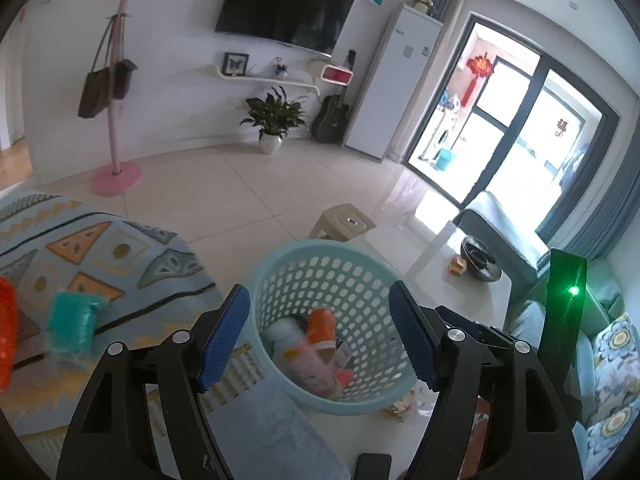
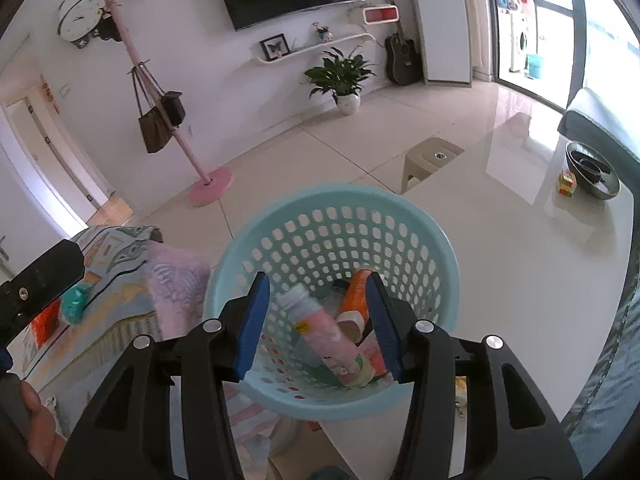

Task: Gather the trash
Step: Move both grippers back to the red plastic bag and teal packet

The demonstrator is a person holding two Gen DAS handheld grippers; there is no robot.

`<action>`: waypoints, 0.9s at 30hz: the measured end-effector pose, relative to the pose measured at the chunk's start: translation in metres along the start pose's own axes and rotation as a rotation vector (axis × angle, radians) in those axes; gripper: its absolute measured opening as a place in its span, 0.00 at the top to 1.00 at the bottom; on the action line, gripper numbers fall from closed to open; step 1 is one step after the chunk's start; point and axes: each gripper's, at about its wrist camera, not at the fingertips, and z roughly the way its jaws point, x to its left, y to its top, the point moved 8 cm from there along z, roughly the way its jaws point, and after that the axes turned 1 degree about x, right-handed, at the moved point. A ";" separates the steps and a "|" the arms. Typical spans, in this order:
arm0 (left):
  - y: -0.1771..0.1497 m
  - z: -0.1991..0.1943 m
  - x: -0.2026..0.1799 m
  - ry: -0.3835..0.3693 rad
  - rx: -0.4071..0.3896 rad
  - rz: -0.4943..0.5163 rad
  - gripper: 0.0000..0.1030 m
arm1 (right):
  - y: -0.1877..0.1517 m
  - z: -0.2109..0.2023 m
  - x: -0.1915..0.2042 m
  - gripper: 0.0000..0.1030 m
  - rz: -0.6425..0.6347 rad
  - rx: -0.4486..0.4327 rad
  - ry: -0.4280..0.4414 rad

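Inside one basket point(image 2: 332, 208) lie one pink bottle point(image 2: 332, 340) and one orange can point(image 2: 356, 292).

The blurred teal bundle point(image 1: 74, 322) and orange thing point(image 1: 6, 336), cut by the frame edge, stay unidentifiable.

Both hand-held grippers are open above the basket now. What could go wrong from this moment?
1. The basket stands at the table's edge, so a bump from the right hand-held gripper might tip it off.
2. The teal packet still lies on the patterned cloth and may be missed.
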 end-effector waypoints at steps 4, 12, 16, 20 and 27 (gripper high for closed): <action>-0.002 -0.025 0.011 0.010 -0.033 -0.020 0.32 | 0.001 -0.012 0.016 0.55 -0.022 -0.017 0.022; -0.005 -0.088 0.053 0.055 -0.125 -0.117 0.24 | -0.002 -0.035 0.074 0.55 -0.121 -0.042 0.088; -0.011 -0.127 0.087 0.120 -0.180 -0.157 0.18 | -0.007 -0.044 0.112 0.49 -0.185 -0.054 0.139; -0.017 -0.161 0.133 0.203 -0.212 -0.214 0.14 | -0.015 -0.047 0.158 0.46 -0.278 -0.061 0.189; -0.024 -0.188 0.215 0.318 -0.200 -0.347 0.11 | -0.036 -0.028 0.234 0.34 -0.399 -0.020 0.261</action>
